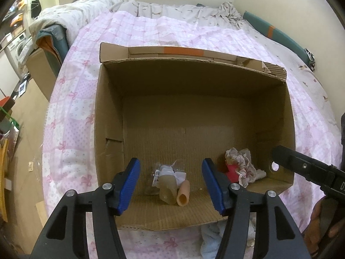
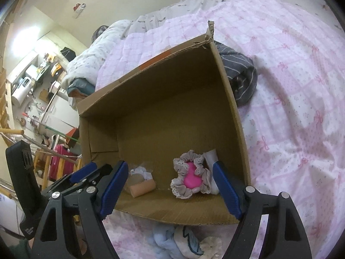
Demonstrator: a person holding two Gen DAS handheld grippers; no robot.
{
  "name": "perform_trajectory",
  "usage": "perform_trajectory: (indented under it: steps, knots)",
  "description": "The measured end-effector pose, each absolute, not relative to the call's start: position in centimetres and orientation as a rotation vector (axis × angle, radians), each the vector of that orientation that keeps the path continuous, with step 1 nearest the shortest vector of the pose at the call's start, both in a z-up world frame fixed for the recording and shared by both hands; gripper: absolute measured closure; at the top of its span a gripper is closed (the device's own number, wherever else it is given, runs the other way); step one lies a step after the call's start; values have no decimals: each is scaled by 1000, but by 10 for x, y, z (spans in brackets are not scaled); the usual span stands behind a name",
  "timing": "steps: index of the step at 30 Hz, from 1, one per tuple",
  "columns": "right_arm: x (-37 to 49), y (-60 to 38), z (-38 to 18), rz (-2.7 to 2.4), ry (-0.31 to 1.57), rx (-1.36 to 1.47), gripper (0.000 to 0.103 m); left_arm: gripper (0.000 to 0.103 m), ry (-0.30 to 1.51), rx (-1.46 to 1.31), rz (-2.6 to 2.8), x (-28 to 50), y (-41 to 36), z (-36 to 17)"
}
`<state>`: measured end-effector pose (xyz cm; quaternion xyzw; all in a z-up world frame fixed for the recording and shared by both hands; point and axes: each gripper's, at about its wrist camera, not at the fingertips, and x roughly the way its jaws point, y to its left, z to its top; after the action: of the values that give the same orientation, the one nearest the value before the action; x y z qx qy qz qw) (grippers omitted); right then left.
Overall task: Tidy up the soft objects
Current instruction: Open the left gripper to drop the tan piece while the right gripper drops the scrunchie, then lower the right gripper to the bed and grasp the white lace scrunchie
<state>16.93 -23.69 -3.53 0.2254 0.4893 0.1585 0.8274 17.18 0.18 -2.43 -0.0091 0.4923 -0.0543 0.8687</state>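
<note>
An open cardboard box [image 1: 107,112] [image 2: 235,116] sits on the pink bed. Inside, near its front wall, lie a beige soft tube [image 1: 183,193] [image 2: 143,188], a clear plastic packet with pale items [image 1: 166,176] [image 2: 139,173], and a lace-trimmed cloth around a pink object [image 1: 241,166] [image 2: 193,178]. My left gripper [image 1: 170,185] is open and empty above the box's front edge, over the tube. My right gripper [image 2: 168,191] is open and empty above the front edge, around the lace cloth. A light blue soft item [image 2: 170,239] [image 1: 212,235] lies on the bed in front of the box.
A grey striped garment [image 2: 241,73] lies on the bed beside the box's right wall. The pink quilt [image 1: 71,112] covers the bed; a folded blanket [image 1: 71,15] is at the far left. Cluttered floor and furniture [image 2: 38,90] lie left of the bed.
</note>
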Motion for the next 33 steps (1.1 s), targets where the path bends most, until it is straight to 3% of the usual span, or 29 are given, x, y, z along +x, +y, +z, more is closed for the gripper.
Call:
perform_trajectory:
  steps: [19, 27, 33]
  knots:
    - [165, -239, -34, 316, 1052, 464, 18, 46, 1011, -10, -79, 156, 9, -12]
    - [147, -245, -26, 306, 1051, 458, 18, 36, 1011, -18, -66, 132, 14, -8]
    - [132, -250, -27, 287, 1061, 452, 18, 35, 1024, -26, -83, 113, 11, -10]
